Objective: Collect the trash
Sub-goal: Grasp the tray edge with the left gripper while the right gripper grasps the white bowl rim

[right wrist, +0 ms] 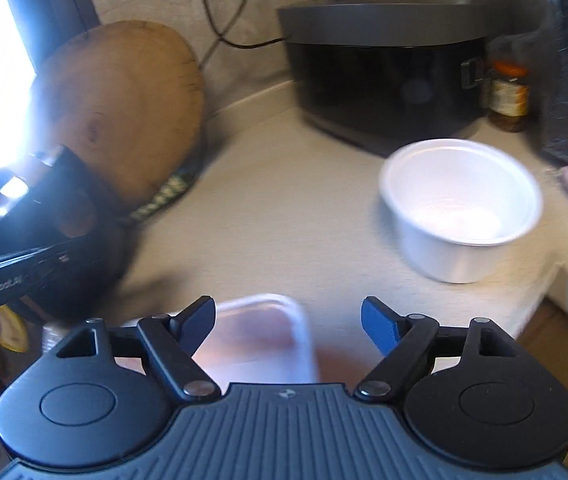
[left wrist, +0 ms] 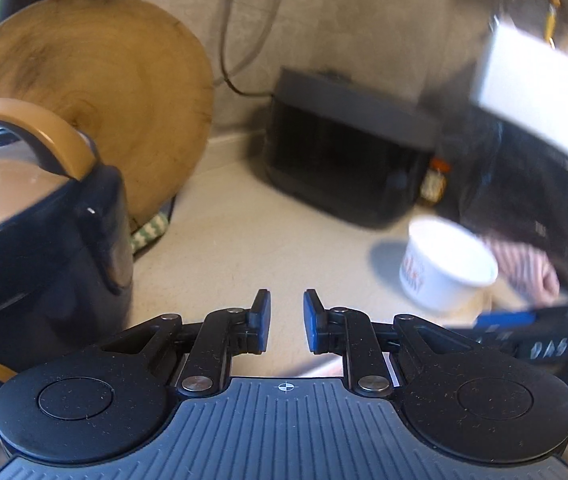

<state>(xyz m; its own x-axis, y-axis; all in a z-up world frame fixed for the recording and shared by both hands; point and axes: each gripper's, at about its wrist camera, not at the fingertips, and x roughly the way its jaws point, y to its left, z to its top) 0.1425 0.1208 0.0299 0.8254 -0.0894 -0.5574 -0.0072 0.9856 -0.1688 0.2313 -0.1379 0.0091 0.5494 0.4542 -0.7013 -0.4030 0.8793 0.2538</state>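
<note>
left gripper [left wrist: 287, 322]: I'm holding the jaws a narrow gap apart, nothing between them, hovering over bare counter [left wrist: 224, 240].
right gripper [right wrist: 288, 330]: I'm holding the jaws spread wide, gripping nothing.
tray [right wrist: 268, 332]: clear plastic tray lying low between my right fingers, blurred; I can't tell if the pads are touching it. Looks like trash.
cup [right wrist: 460, 208]: white paper cup standing upright and empty on the counter, ahead and right of my right gripper, near the counter edge. In the left view it sits to the right, well apart from my left jaws.
around: dark kettle [left wrist: 44, 240] close on my left, round wood board [left wrist: 96, 92] leaning on the wall behind it, black cooker [right wrist: 384, 68] at the back, jar [right wrist: 508, 92] beside the cooker.
bag [left wrist: 524, 168]: dark glossy sheet at right in the left view, possibly a trash bag; too blurred to confirm.
progress: early, I'm judging. Nothing gripped; cup and tray both uncollected.
left to do: closing on the tray, then the cup, then dropping both in the bag.
</note>
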